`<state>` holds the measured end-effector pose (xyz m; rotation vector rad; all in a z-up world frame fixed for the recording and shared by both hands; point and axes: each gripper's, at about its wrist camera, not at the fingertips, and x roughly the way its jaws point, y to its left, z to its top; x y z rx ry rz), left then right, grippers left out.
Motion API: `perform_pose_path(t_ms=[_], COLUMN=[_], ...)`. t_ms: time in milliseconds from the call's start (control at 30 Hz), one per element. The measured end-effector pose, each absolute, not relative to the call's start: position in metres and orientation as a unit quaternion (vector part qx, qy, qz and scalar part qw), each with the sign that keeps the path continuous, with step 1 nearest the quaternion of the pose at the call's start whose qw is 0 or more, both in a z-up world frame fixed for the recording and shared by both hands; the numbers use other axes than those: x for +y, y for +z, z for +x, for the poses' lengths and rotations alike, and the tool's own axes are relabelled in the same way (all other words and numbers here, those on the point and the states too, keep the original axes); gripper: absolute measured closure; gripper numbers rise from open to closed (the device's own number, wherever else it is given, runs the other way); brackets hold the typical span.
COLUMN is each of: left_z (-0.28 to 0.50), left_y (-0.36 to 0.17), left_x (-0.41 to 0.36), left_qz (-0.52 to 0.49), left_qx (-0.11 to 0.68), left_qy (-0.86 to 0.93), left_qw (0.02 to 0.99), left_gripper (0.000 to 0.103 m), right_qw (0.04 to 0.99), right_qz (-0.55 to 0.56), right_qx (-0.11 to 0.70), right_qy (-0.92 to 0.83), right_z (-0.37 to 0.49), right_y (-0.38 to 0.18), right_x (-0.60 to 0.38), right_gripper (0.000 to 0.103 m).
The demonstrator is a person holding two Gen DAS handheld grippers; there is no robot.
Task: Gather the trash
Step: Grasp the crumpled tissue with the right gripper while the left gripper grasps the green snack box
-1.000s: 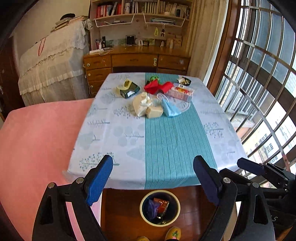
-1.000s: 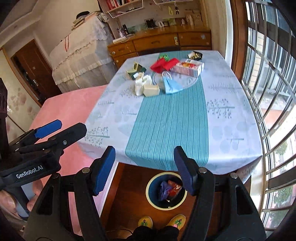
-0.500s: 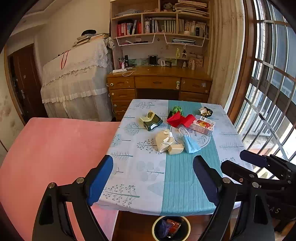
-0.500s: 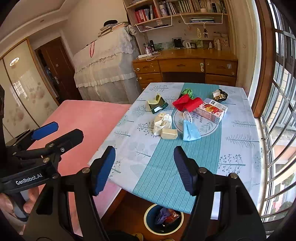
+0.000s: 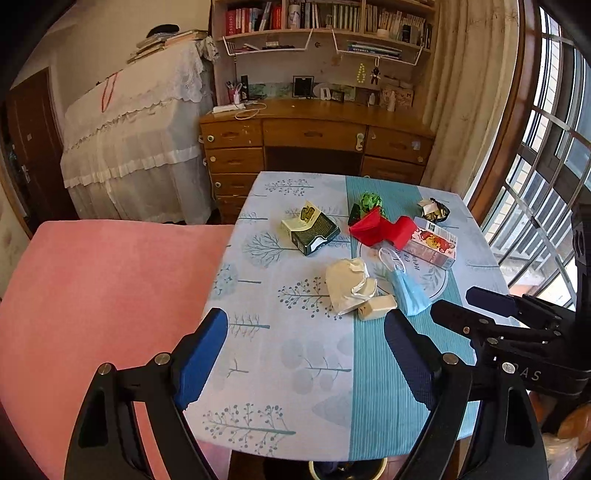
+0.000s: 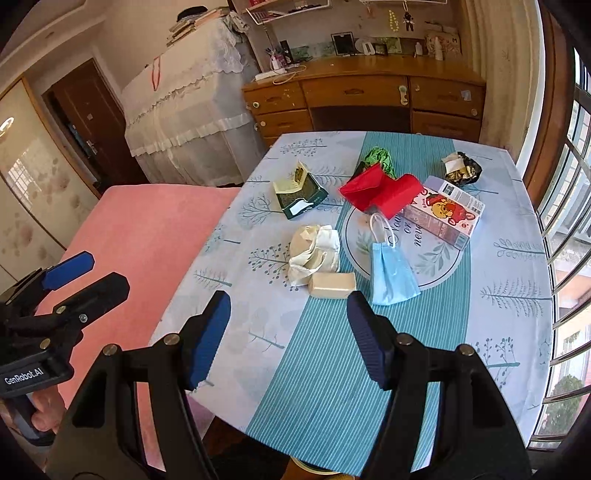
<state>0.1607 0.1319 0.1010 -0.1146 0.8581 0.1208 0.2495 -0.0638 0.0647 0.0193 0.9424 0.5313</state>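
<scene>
On the cloth-covered surface (image 6: 509, 295) we saw the trash: a crumpled cream paper wad (image 6: 314, 254) touching a small tan block (image 6: 332, 285), just left of a pleated blue mask (image 6: 391, 275). Both our left gripper (image 5: 303, 363) and right gripper (image 6: 288, 339) had advanced from over the bin, fingers released, grasping nothing.

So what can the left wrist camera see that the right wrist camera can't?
Only the left wrist view shows the bookshelves full of books and the right gripper off to its side. Only the right wrist view shows the patterned sliding door and the left gripper. Both show the table with the blue mask, red wrapper, juice carton, the wooden desk and the pink bed.
</scene>
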Motion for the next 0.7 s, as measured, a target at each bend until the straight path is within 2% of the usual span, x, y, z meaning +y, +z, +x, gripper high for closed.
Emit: perform_pose_path(t_ms=[300,633,700], left_z=[0.306,0.411,0.425], left_y=[0.026,-0.046,-0.056], left_x=[0.203,0.241,0.243], left_qz=[-0.052,-0.055,-0.061], left_qx=[0.489,0.542,0.549], left_qy=[-0.026,-0.077,-0.085], left_qw=[0.870,0.835,0.830], left_gripper=[0.015,0.017,0.017], right_qw=[0.819,0.778,0.774], right_qz=[0.018,0.010,0.028], right_qx=[0.535,0.602,0.605], right_qy=[0.209,0.179,0.186], right_z=[0.373,0.440,0.443], right_y=[-0.025,-0.110,-0.117], right_x=[-0.008,0.019,0.019], right_gripper=[0.040,0.041,0.050])
